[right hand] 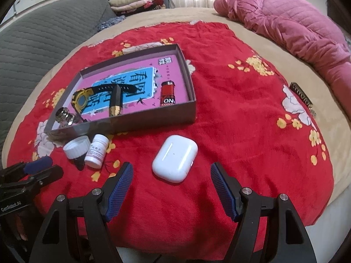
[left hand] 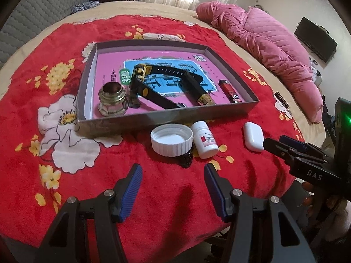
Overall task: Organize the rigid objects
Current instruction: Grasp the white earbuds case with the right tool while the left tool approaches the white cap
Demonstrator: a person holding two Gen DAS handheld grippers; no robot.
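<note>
Currently, items run from largest to smallest.
Blanket (right hand: 241, 114): red with white and yellow flowers, spread over the bed; lies under both grippers and every item.
Box (left hand: 153, 118): shallow grey cardboard tray with a pink and blue printed floor; sits beyond the fingertips of both grippers, well apart from them. It holds a glass jar (left hand: 113, 100), a black watch (left hand: 151, 81), a black and gold tube (left hand: 197, 89) and a red lighter (left hand: 230, 92).
Earbud case (right hand: 175, 159): smooth white, rounded, lid closed; lies flat on the blanket just ahead of the right gripper (right hand: 172, 175), between the lines of its two fingers, untouched.
Cap (left hand: 171, 139): white, ribbed, hollow side up; ahead of the left gripper (left hand: 173, 176), apart from its tips.
Pill bottle (left hand: 205, 140): small, white, red-marked label, lying tilted; touches the cap's right side, ahead of the left gripper's right finger.
Left gripper state: jaws spread, holding nothing.
Right gripper state: jaws spread wide, holding nothing.
</note>
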